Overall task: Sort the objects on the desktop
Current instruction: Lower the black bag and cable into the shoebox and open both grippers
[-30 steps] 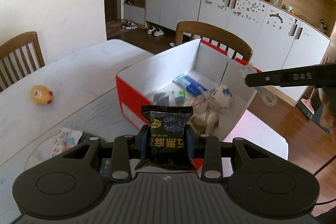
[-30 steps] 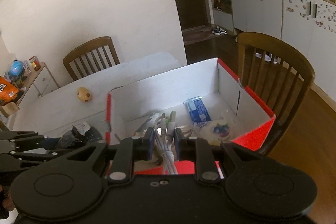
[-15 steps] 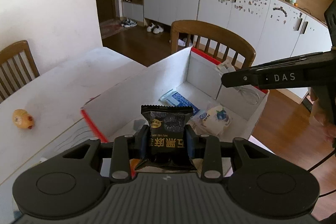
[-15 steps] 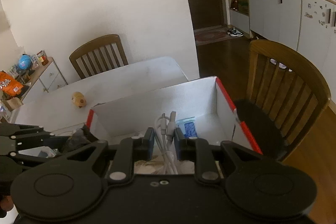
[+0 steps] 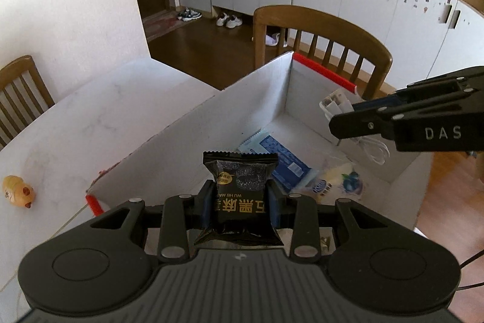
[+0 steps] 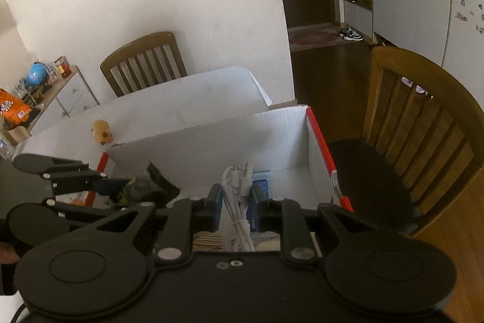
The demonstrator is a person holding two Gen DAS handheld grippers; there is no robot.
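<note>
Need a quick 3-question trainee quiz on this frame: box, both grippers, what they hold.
1. True or false: the left gripper is shut on a black snack packet.
2. What does the right gripper hold? A) white cable bundle B) blue packet C) yellow toy
3. Where does the yellow toy sit: inside the red-edged box, or outside it on the white table?

Key: 1 true; 2 A; 3 outside, on the table.
</note>
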